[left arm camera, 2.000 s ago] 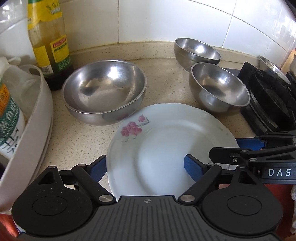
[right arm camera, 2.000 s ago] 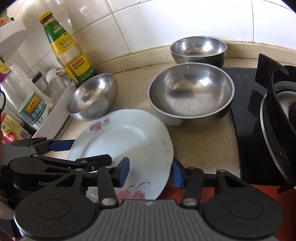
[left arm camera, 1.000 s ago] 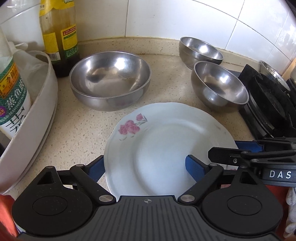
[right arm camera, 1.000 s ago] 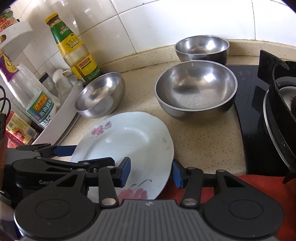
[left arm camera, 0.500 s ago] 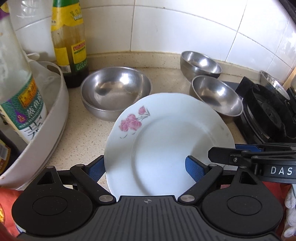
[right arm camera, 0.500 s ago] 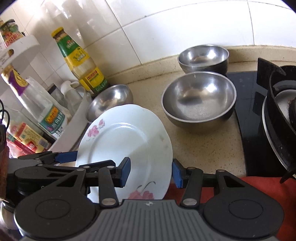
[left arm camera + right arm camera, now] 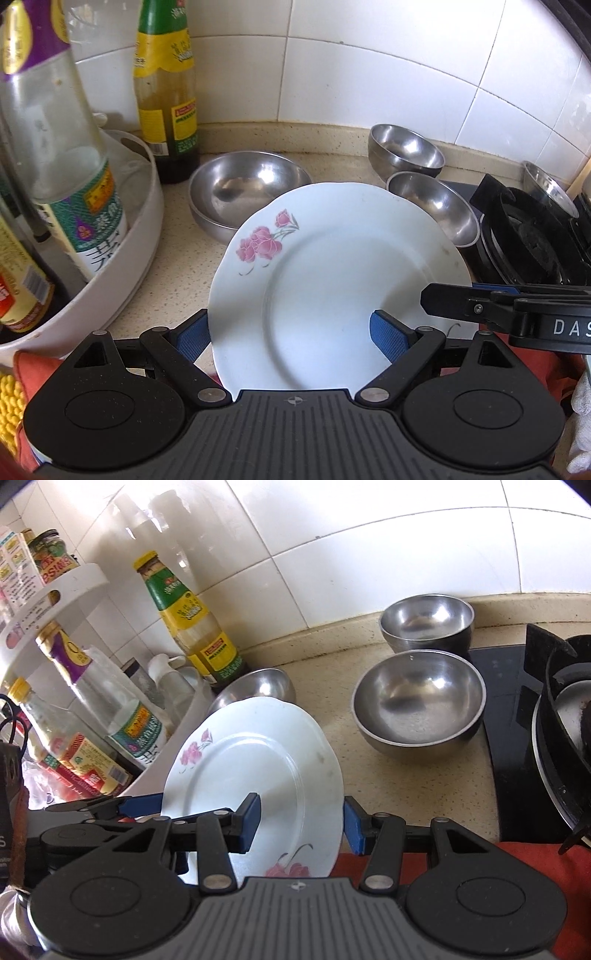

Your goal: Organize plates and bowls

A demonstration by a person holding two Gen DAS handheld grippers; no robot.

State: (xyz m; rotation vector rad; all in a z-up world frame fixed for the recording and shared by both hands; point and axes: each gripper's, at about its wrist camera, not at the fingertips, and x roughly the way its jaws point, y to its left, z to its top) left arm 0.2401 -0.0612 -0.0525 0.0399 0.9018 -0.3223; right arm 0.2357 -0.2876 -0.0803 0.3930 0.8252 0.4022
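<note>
- Left camera: the white plate (image 7: 332, 277) with pink flowers is up off the counter (image 7: 173, 273), tipped with its far edge high
- The left gripper (image 7: 290, 332) has one blue finger just past the plate's left edge and the other in front of the plate's face; I cannot tell if it is squeezing or only propping the plate
- Behind the plate sit a big bowl (image 7: 240, 195), a middle bowl (image 7: 432, 206) and a small bowl (image 7: 406, 151), all on the counter
- Right camera: the right gripper (image 7: 301, 823) has the plate's right edge between its blue fingers; I cannot tell how hard it presses
- The stove (image 7: 524, 738) is close on the right and the white bottle tub (image 7: 192, 716) is close on the left
- I think I am carrying the plate to its new spot
- To do it well, I should move both tools together at the same speed, or the plate may slip
- I should keep it clear of the bowls and the tub, and set the near edge down softly first
</note>
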